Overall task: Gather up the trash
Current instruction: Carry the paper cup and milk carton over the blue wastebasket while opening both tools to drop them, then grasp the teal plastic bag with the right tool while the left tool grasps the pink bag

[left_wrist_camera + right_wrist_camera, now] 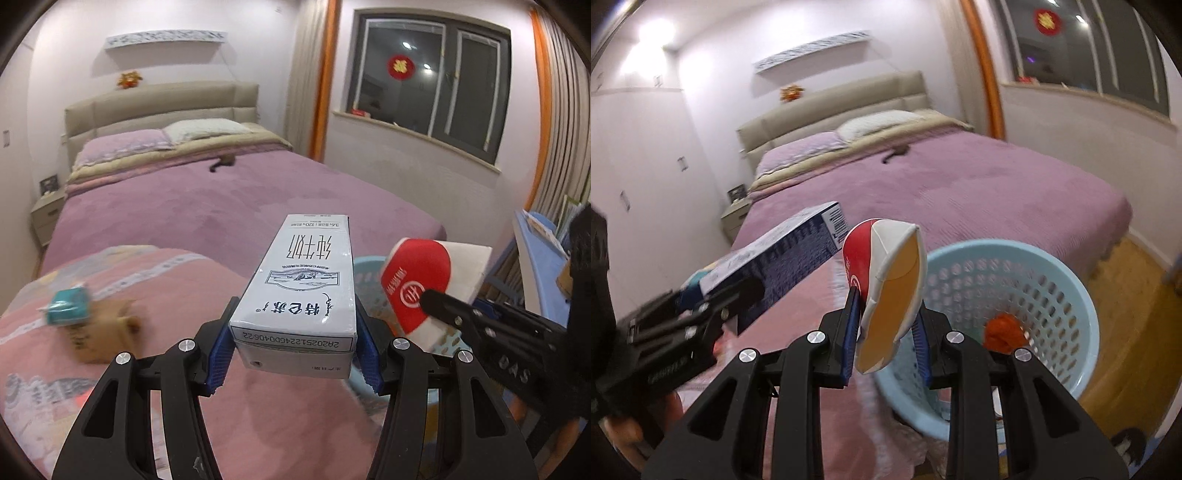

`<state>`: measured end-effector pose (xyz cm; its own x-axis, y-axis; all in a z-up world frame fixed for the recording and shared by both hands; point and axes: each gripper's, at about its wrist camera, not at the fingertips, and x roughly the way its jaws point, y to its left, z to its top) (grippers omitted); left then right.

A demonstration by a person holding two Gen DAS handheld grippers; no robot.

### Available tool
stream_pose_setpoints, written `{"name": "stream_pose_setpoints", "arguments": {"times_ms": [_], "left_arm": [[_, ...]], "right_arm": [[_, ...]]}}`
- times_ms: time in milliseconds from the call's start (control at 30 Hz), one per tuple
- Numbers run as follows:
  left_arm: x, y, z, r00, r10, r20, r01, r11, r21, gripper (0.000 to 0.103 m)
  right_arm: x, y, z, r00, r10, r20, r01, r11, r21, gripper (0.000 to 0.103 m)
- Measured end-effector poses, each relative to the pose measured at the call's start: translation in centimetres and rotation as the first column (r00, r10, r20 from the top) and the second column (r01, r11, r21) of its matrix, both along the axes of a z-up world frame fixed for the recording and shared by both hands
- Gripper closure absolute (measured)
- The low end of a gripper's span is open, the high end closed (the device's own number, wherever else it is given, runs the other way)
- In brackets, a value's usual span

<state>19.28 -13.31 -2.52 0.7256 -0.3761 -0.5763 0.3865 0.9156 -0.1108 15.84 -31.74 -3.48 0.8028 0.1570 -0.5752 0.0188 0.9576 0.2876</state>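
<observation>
My left gripper (293, 350) is shut on a pale blue milk carton (301, 291) and holds it above the pink blanket; the carton also shows in the right wrist view (783, 258). My right gripper (886, 343) is shut on a flattened red and white paper box (890, 291) with a tan inside, held beside the rim of the light blue perforated basket (1052, 280). The same box shows in the left wrist view (421, 280), with the basket (365, 269) behind it. An orange crumpled scrap (1003, 332) lies inside the basket.
A teal packet (68, 304) and a brown cardboard box (103, 332) lie on the pink blanket (184, 295) at the left. The purple bed (221, 199) lies beyond. A blue table (543, 266) stands at the right. Wooden floor (1126, 295) lies right of the basket.
</observation>
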Motion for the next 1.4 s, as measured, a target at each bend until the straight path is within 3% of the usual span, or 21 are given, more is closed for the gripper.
{"name": "stream_pose_setpoints", "arguments": {"times_ms": [333, 367, 400, 433, 633, 933, 1267, 1400], "left_arm": [[2.2, -4.4, -2.5, 0.997, -0.049, -0.064, 0.05, 0.998, 0.022, 0.047], [2.2, -4.5, -2.8, 0.996, -0.051, -0.07, 0.053, 0.998, 0.022, 0.043], [2.2, -4.5, -3.0, 0.996, -0.053, -0.078, 0.054, 0.998, 0.02, 0.037], [2.2, -4.4, -3.1, 0.995, -0.054, -0.082, 0.055, 0.998, 0.014, 0.034], [1.5, -4.2, -2.8, 0.996, -0.059, -0.073, 0.06, 0.998, 0.009, 0.033], [-0.6, -1.6, -0.8, 0.999, -0.02, -0.025, 0.02, 0.999, -0.027, 0.033], [-2.9, 6.4, 0.5, 0.993, 0.114, -0.009, -0.114, 0.989, -0.092, 0.033], [-3.6, 10.4, 0.7, 0.982, 0.187, -0.008, -0.187, 0.978, -0.087, 0.033]], "right_arm": [[1.7, -6.2, -3.5, 0.982, -0.151, -0.117, 0.159, 0.985, 0.064, 0.074], [1.8, -6.7, -3.9, 0.978, -0.163, -0.129, 0.173, 0.983, 0.067, 0.064], [1.6, -6.9, -4.2, 0.976, -0.171, -0.134, 0.182, 0.981, 0.068, 0.046], [1.5, -7.2, -4.4, 0.973, -0.186, -0.138, 0.197, 0.978, 0.066, 0.042], [1.0, -7.3, -4.5, 0.974, -0.186, -0.131, 0.196, 0.978, 0.071, 0.042], [0.7, -3.4, -2.2, 0.992, -0.103, -0.076, 0.105, 0.994, 0.016, 0.042], [0.6, 2.1, 0.1, 0.999, 0.018, -0.035, -0.018, 1.0, -0.014, 0.041], [0.6, 5.0, 0.8, 0.997, 0.072, -0.023, -0.073, 0.997, -0.031, 0.041]]}}
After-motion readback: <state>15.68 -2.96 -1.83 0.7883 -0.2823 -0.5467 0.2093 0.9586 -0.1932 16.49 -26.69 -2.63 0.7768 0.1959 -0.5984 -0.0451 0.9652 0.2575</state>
